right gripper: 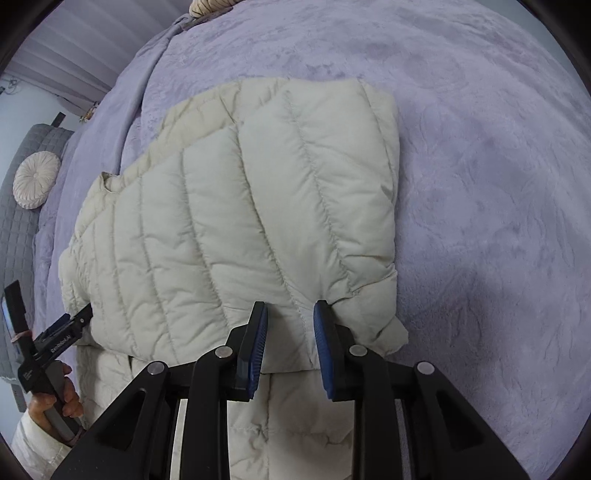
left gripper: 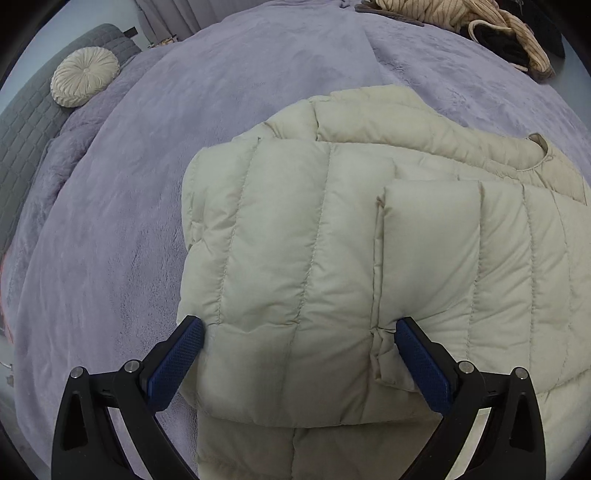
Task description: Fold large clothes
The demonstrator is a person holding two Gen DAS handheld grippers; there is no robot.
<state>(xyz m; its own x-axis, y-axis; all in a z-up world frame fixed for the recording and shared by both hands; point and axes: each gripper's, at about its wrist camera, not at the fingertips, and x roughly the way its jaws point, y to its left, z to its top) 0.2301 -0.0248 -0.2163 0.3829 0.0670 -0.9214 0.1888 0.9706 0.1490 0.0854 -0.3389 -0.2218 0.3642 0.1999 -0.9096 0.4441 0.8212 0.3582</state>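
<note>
A cream quilted puffer jacket point(left gripper: 314, 240) point(right gripper: 229, 221) lies folded on a lavender bedspread point(left gripper: 147, 184). Its top layer is doubled over a lower layer nearest me. My left gripper point(left gripper: 299, 328) stands wide, with a blue pad pressed into each side of the folded near edge; the fabric wrinkles between the pads. In the right wrist view the left gripper point(right gripper: 79, 317) sits at the jacket's left edge, held by a person's hand point(right gripper: 55, 402). My right gripper point(right gripper: 290, 321) is narrow and pinches a ridge of the jacket's near right corner, with creases fanning out from its pads.
A round pleated cushion point(left gripper: 85, 75) point(right gripper: 36, 180) leans on a grey quilted headboard point(left gripper: 29, 122) at the left. A pile of striped knitwear and dark clothes point(left gripper: 461, 18) lies at the far edge of the bed. The bedspread point(right gripper: 480, 184) stretches wide to the jacket's right.
</note>
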